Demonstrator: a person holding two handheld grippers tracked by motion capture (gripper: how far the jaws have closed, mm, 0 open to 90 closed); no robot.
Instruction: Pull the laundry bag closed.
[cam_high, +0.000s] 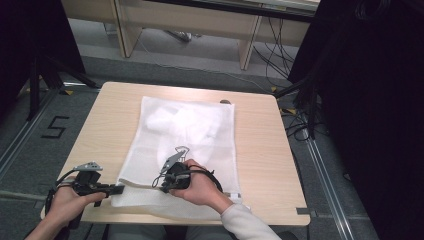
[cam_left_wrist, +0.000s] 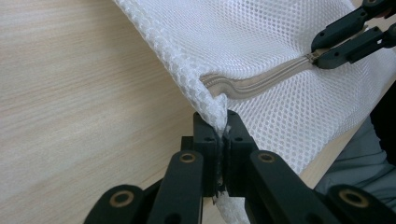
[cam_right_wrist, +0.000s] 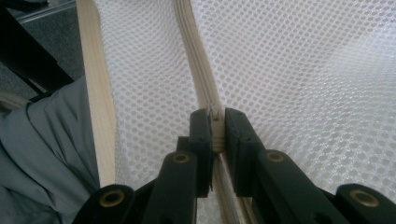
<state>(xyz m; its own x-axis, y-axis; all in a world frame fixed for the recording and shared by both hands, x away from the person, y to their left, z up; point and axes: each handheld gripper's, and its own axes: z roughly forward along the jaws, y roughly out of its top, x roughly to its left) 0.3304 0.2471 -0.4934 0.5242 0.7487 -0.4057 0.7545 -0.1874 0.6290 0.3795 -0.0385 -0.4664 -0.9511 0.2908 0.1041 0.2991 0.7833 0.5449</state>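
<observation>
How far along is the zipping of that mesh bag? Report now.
Done: white clothing sits inside the white mesh laundry bag. In hand: left hand-held gripper clamps the bag's corner; right hand-held gripper pinches the beige zipper. Left: pulling the zipper along; how far it is closed is unclear.

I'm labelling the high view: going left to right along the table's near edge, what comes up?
Left tool shut on the mesh bag's corner → mesh bag → right tool pinching the zipper → bare table.
</observation>
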